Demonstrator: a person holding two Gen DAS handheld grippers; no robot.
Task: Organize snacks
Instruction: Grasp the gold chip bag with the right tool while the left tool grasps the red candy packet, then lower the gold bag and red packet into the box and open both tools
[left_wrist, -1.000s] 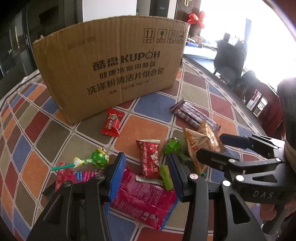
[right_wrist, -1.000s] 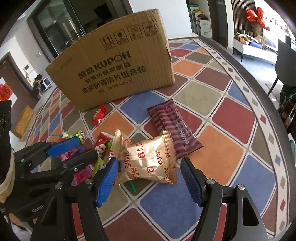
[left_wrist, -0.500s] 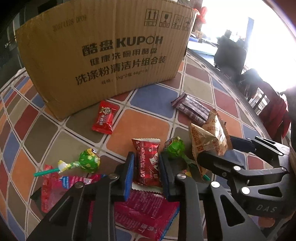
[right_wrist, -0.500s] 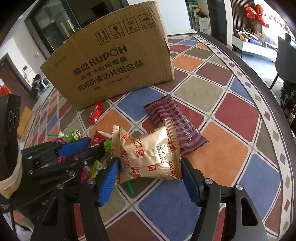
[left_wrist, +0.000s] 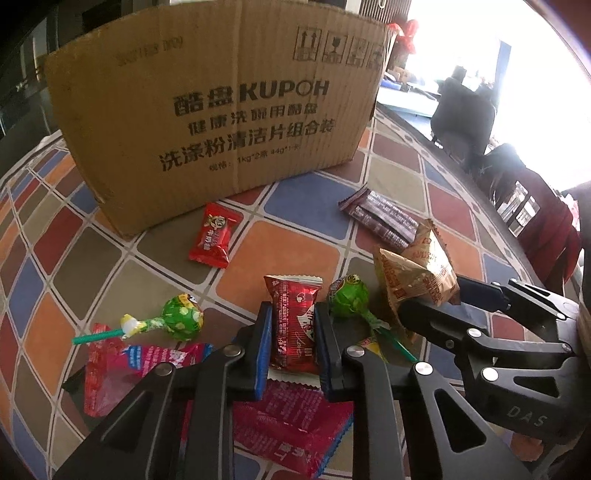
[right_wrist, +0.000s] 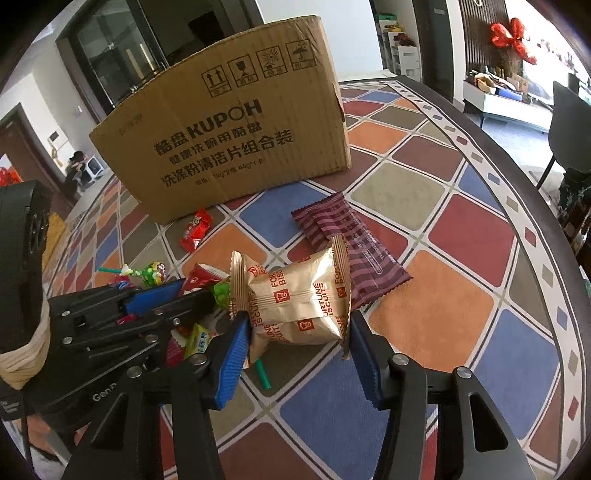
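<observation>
**Both grippers on a snack in front of the box**

Your left gripper (left_wrist: 293, 343) is clamped down tight on the small red packet (left_wrist: 293, 325), blue pads pressing both of its long sides. That packet sits over a big pink wrapper (left_wrist: 291, 424) on the checked tablecloth (left_wrist: 295, 243). One green lollipop (left_wrist: 181, 321) lies just to the left of it, stick pointing left; another green lollipop (left_wrist: 349, 299) is right against the outside of your right-hand finger.

Over on the other side, your right gripper (right_wrist: 299, 343) has its jaws closing around the gold biscuit bag (right_wrist: 299, 299). The bag is between the fingers, the blue pads are at its crimped ends, and both look to be touching the foil. The bag's far end overlaps a striped purple bar (right_wrist: 351, 243).

A small red candy (right_wrist: 195, 229) lies alone near the foot of the cardboard box (right_wrist: 236, 140), well apart from the heap. The box stands upright behind everything on the table. The two grippers are close together, your left one just beside the gold bag.
</observation>
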